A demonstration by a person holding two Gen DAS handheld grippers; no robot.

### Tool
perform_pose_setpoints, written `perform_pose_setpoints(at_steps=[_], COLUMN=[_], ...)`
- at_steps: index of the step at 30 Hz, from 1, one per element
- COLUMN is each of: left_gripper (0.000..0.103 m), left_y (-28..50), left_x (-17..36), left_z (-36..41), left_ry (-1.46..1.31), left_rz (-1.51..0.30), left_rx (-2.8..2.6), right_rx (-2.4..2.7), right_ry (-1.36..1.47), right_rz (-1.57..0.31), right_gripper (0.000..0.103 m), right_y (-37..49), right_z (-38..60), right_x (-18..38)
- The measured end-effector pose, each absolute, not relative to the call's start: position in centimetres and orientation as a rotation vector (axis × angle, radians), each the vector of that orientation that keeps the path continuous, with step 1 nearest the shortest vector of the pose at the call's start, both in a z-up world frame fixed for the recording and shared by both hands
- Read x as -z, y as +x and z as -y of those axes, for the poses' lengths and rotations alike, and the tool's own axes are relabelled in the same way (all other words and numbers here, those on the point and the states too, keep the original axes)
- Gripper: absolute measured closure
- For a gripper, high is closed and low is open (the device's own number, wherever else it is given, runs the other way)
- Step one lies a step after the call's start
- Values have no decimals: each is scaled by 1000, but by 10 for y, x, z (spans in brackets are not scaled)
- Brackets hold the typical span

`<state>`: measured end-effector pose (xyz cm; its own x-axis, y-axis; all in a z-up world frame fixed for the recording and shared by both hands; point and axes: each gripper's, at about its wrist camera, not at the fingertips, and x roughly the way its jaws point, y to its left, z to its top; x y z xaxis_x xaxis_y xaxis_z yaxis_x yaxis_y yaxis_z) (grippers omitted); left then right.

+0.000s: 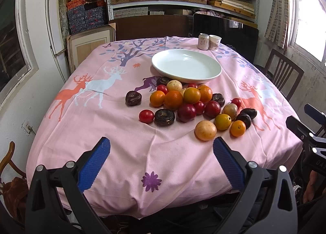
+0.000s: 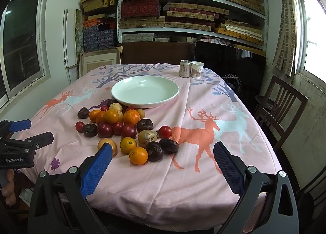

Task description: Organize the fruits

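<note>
Both tongs, left tongs (image 1: 161, 148) and right tongs (image 2: 163, 152), hang released and empty above the near desk (image 1: 122, 152) edge; fruits (image 1: 189, 103) lie heaped mid-desk, just near of the white plate (image 1: 212, 75).

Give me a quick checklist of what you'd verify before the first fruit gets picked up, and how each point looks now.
1. Left tool open and empty: ok, its blue fingers stand wide apart with nothing between them.
2. Right tool open and empty: ok, same.
3. White plate free to take fruit: ok, nothing lies in it.
4. Fruit within easy approach: ok, the small orange and the yellow fruit lie at the near edge of the pile.
5. Can and paper cup out of the way: ok, they stand beyond the plate.
6. Fruit steady on the wrinkled tablecloth: cannot tell.
</note>
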<state>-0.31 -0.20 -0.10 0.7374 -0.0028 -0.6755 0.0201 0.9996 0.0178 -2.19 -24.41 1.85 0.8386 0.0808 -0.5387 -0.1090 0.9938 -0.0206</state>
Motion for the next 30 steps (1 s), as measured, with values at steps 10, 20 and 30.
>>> perform_pose_setpoints(at_steps=[10,20,30], left_gripper=[4,4,4], left_y=[-3,-3,-2], left_x=[1,1,1], left_z=[2,2,2], left_ry=[25,25,25], left_rz=[-744,-744,-746], left_rx=[13,13,13], right_rx=[-101,-102,-104], right_ry=[-52,-53,-52], right_rz=[-567,-566,-569], right_gripper=[4,4,4], right_y=[-22,-22,-22], right_z=[244,243,242], right_x=[-20,-19,-19])
